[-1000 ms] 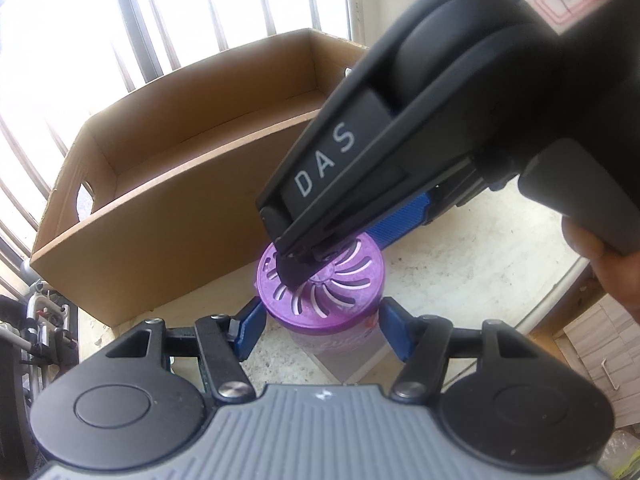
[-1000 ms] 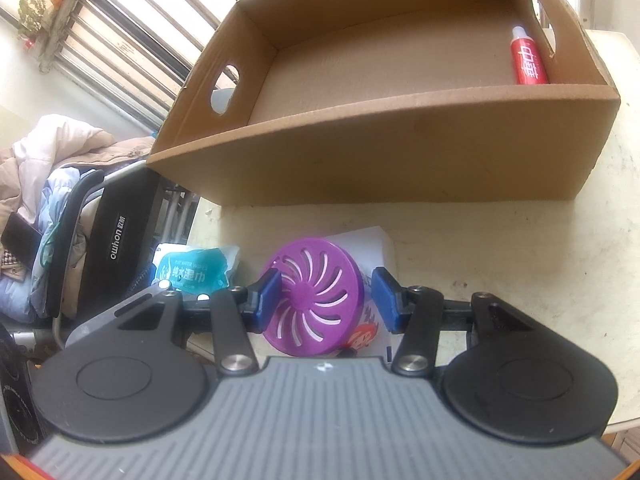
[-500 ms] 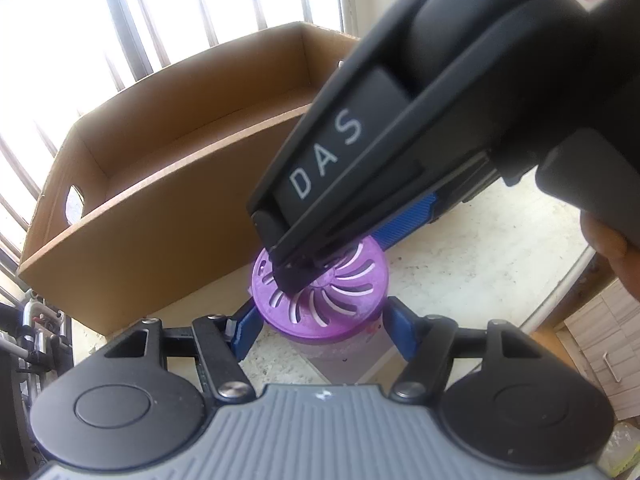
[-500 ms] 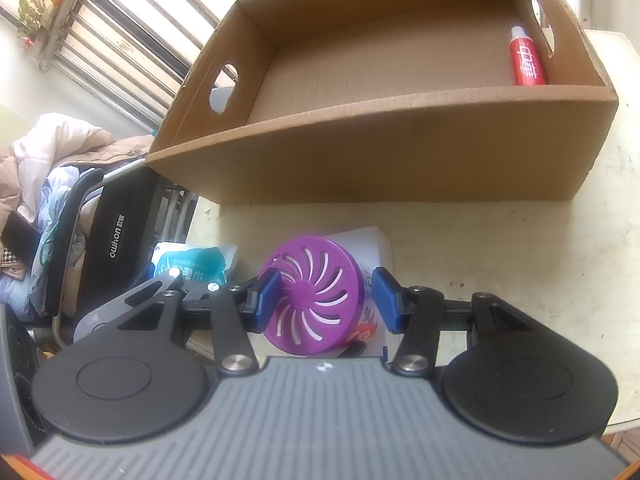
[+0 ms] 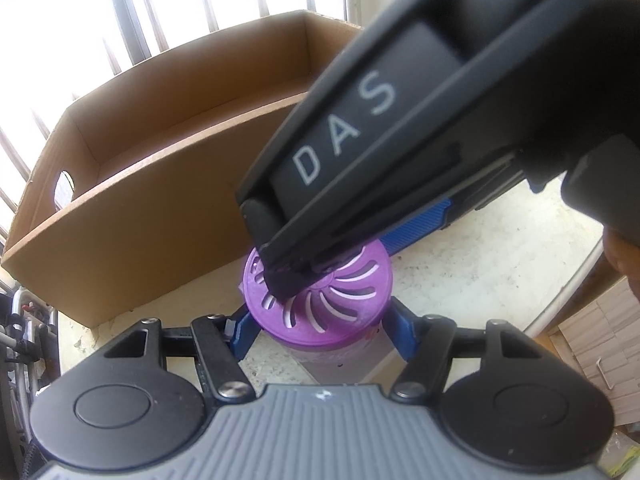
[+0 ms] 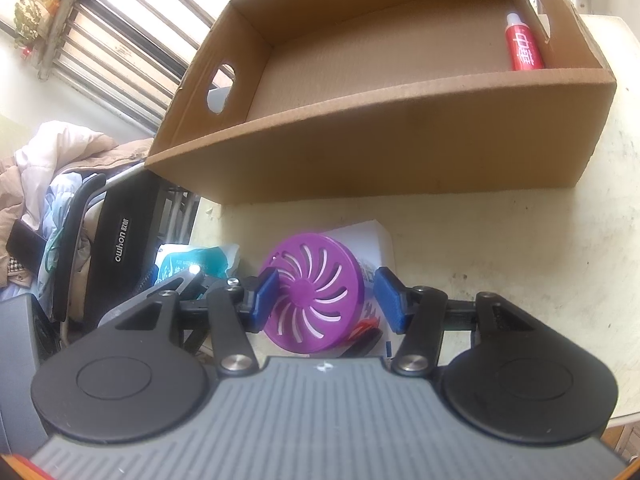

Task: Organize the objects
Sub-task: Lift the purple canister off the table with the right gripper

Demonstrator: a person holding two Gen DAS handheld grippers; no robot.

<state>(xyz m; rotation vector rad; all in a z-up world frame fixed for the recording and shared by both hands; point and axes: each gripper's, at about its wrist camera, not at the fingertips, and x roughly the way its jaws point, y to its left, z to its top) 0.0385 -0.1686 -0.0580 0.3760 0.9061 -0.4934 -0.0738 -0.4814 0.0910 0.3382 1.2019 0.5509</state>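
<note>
A container with a purple slotted lid (image 5: 320, 300) (image 6: 316, 296) stands on the pale table in front of an open cardboard box (image 5: 160, 184) (image 6: 384, 148). My left gripper (image 5: 320, 326) is open, its blue pads on either side of the container. My right gripper (image 6: 326, 300) is also open around the lid, tilted over it; its black body (image 5: 400, 140) fills the upper right of the left wrist view. A red tube (image 6: 522, 46) lies inside the box at its right wall.
A white packet (image 6: 372, 240) lies under or behind the container. A teal wipes pack (image 6: 192, 264) sits at the table's left edge. A black chair (image 6: 116, 240) piled with clothes stands left of the table. Barred windows are behind the box.
Both grippers have edged closer around the purple-lidded container. The right gripper's body looms larger in the left wrist view. The container stays on the table.
</note>
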